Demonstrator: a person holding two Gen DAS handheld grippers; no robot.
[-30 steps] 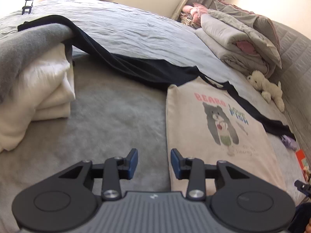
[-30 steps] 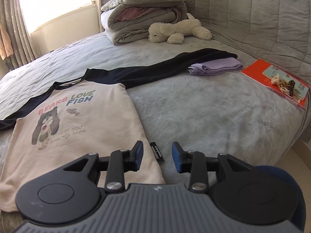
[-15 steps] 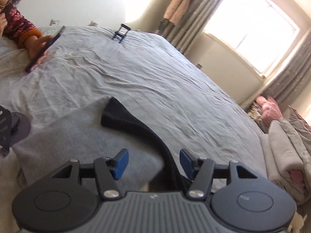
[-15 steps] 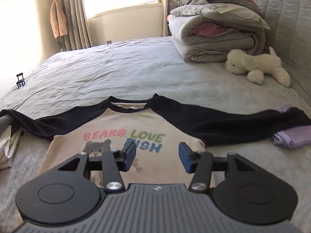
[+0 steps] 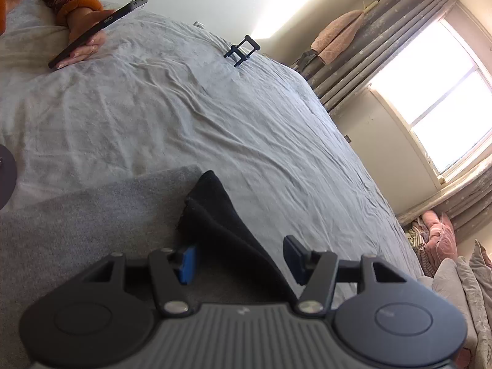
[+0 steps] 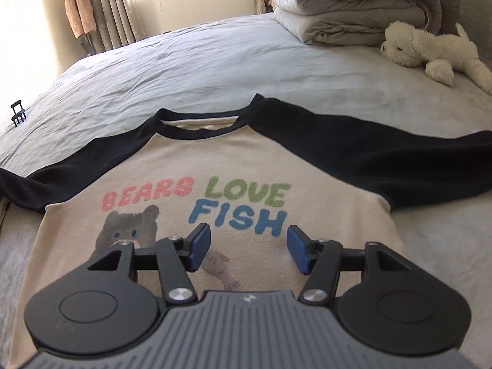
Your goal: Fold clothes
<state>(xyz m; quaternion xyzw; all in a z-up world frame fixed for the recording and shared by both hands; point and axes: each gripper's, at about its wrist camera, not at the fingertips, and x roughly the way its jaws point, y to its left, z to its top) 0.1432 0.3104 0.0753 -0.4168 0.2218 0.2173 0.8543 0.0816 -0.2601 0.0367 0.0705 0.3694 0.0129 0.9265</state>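
Note:
A beige shirt (image 6: 215,166) with black sleeves and a "BEARS LOVE FISH" bear print lies flat, front up, on the grey bed. Its left sleeve (image 6: 73,166) and right sleeve (image 6: 384,166) stretch out sideways. My right gripper (image 6: 248,250) is open and empty, hovering over the shirt's chest print. In the left wrist view the end of a black sleeve (image 5: 221,215) lies over a grey folded cloth (image 5: 92,221). My left gripper (image 5: 238,259) is open, its jaws on either side of that sleeve, not closed on it.
A folded grey duvet (image 6: 353,9) and a white plush dog (image 6: 430,52) lie at the head of the bed. A small black phone stand (image 5: 243,49) sits on the sheet. A person's hand holds a phone (image 5: 92,30) at the far left. A window (image 5: 442,117) is beyond.
My left gripper swung from the shirt body up to the left sleeve end and closed in around it. My right gripper moved from the shirt's right side to above its chest, opening wider.

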